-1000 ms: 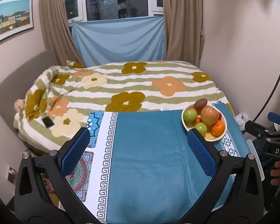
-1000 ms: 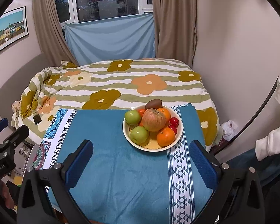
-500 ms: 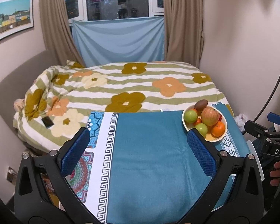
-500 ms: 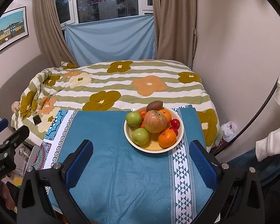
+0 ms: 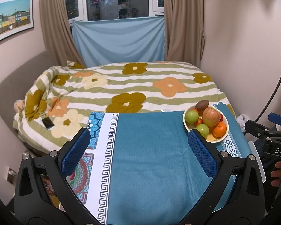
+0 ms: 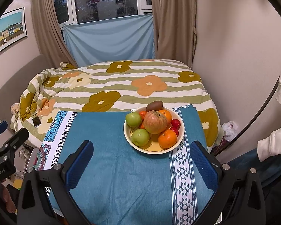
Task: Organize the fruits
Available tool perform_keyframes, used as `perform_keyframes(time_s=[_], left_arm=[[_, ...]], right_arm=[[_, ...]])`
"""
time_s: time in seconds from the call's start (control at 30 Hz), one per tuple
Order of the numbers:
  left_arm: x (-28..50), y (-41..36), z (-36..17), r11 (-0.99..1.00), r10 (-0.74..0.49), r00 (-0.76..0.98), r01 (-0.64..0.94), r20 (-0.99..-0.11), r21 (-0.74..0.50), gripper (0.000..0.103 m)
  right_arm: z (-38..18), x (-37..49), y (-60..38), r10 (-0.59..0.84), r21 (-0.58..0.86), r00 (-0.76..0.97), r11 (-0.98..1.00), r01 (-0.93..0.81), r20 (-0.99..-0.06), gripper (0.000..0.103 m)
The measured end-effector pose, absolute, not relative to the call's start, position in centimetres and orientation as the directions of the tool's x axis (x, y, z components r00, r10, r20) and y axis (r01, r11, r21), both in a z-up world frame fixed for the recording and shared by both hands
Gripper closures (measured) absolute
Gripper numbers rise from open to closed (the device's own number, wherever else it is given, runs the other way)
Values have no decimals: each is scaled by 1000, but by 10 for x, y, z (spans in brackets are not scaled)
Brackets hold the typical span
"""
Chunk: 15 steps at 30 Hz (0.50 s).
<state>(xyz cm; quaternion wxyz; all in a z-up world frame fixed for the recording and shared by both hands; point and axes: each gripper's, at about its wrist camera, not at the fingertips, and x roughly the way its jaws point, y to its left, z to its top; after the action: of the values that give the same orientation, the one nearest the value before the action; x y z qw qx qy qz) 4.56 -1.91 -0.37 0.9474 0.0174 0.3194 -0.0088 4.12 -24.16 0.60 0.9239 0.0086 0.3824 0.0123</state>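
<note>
Little is changed since a second ago: the fruit bowl (image 6: 153, 131) is seen only slightly nearer. Both the left gripper (image 5: 138, 150) and right gripper (image 6: 142, 161) are held wide open and empty above the teal tablecloth (image 6: 112, 168). The bowl (apples, oranges, a kiwi) is set toward the cloth's far right. A floral bedspread (image 6: 121, 82) and curtained window (image 6: 110, 0) are seen beyond.

Even indoor light, sharp focus, fisheye-bent edges with dark corners.
</note>
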Motion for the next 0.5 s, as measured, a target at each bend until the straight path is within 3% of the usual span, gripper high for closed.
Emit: perform_keyframes(time_s=[0.5], left_arm=[[49, -17, -5, 999, -4, 793, 25, -609, 26, 0]], right_arm=[[6, 41, -241, 29, 25, 707, 1000, -15, -706, 1]])
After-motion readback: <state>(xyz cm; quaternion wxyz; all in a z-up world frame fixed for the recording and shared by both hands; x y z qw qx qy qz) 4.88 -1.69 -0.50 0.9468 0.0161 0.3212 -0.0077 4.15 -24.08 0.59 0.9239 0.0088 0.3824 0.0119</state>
